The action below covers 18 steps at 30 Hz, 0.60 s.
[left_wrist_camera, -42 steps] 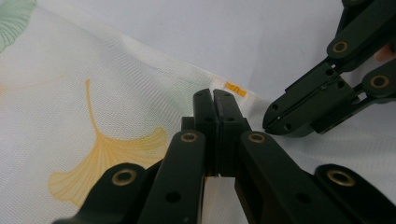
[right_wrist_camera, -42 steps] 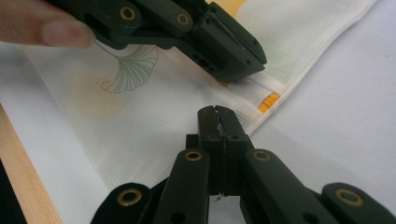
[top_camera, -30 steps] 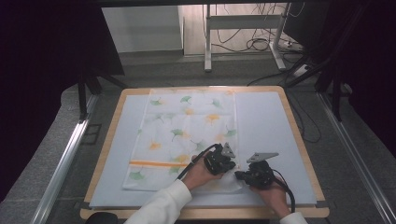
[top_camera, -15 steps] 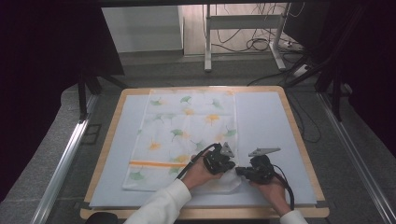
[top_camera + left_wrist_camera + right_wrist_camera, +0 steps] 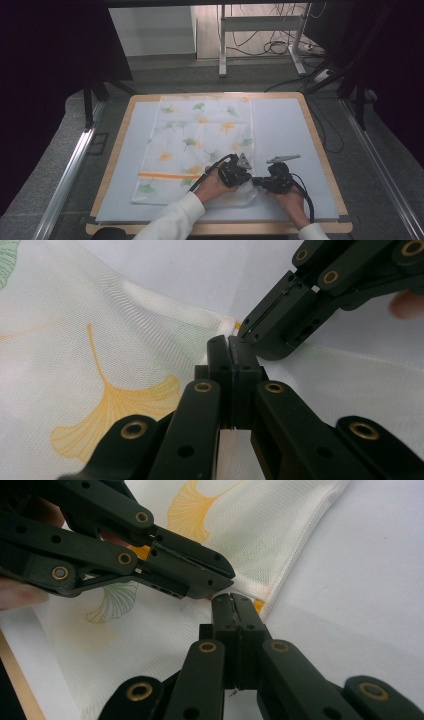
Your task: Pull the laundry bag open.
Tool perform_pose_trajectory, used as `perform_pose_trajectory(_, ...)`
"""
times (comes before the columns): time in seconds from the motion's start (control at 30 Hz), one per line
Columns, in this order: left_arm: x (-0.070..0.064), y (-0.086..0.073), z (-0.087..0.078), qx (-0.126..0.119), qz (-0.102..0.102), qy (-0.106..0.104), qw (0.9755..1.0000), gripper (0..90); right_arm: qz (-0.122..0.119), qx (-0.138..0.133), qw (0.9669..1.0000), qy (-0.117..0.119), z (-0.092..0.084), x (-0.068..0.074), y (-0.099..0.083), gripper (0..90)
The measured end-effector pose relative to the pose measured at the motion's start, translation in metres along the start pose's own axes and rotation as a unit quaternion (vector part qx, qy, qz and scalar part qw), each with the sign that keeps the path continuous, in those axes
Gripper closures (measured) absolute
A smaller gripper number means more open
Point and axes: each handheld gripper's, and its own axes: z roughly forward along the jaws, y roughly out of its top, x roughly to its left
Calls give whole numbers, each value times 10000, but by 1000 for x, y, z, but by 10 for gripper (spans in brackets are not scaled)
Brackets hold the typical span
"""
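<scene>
Cloth [image 5: 200, 140] corner at both claw tips, left claw [image 5: 231, 347] and right claw [image 5: 233, 605] closed, grip unclear

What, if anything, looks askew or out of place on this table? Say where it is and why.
The leaf-print cloth mostly lies flat on the table, but its near right corner is folded over and rumpled, where the left gripper and right gripper meet, both with jaws shut. Nothing looks spilled or damaged.

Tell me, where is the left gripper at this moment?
In the high view, the left gripper is near the table's front edge, at the near right corner of the leaf-printed cloth, tip to tip with the right gripper.
</scene>
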Motion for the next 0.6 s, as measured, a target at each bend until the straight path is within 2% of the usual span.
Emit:
perform_pose_trajectory(0.17, -1, 0, -1, 30, 45, 42, 10000, 900, 106, 9, 9999, 51, 0, -2, 0, 898)
perform_pose_trajectory(0.3, -1, 0, -1, 37, -5, 38, 10000, 900, 132, 17, 9999, 73, 0, -2, 0, 898)
perform_pose_trajectory(0.43, -2, 1, -2, 116, 42, 93, 9999, 900, 149, 16, 9999, 81, 0, -2, 0, 898)
perform_pose_trajectory(0.6, -1, 1, -3, 125, 17, 64, 9999, 900, 165, 11, 9998, 85, 0, -3, 0, 898)
